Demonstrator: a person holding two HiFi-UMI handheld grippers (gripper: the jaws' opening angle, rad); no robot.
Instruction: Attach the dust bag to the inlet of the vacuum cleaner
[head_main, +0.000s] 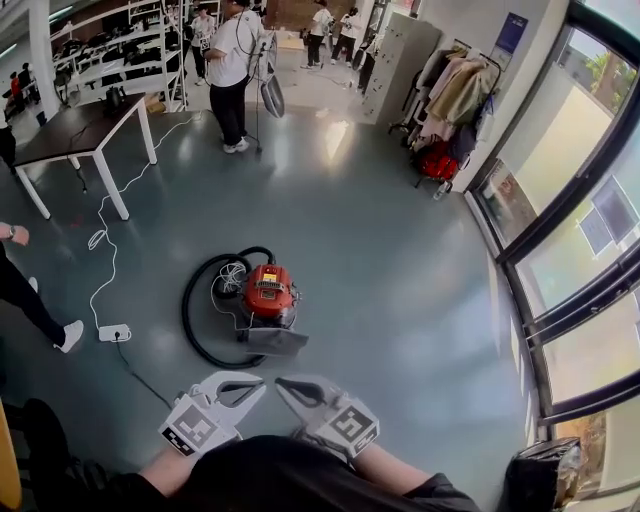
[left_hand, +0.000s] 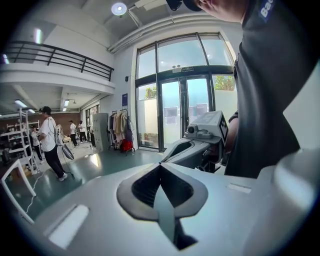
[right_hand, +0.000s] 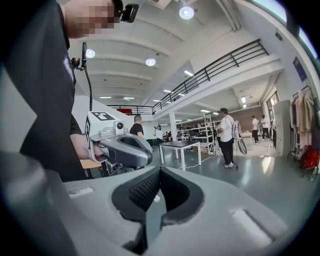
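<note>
1. Both tools are up at chest height. The left gripper (head_main: 245, 390) is clenched with nothing in it, and its own view shows the jaws pressed together on bare air (left_hand: 161, 172).
2. Same on the other side: the right gripper (head_main: 297, 390) is closed tight and empty, pads meeting with nothing between them (right_hand: 159, 175). The two tips nearly touch each other.
3. Now the target. The red vacuum cleaner (head_main: 268, 293) sits on the floor (head_main: 400, 260), straight ahead of the paired tips and well below them, well apart from both.
4. Its long axis runs roughly away from the person, with the near end facing the grippers. It sits almost dead centre, so neither hand is clearly nearer.
5. A black hose (head_main: 190, 320) loops round its left side, so I'd judge the right side the cleaner way in.
6. At the near end lies a flat grey piece (head_main: 276, 341). It may be the dust bag or an opened cover; from this height I can't say which.
7. The inside of the vacuum's chamber doesn't show, so the bag isn't visibly fitted yet.
</note>
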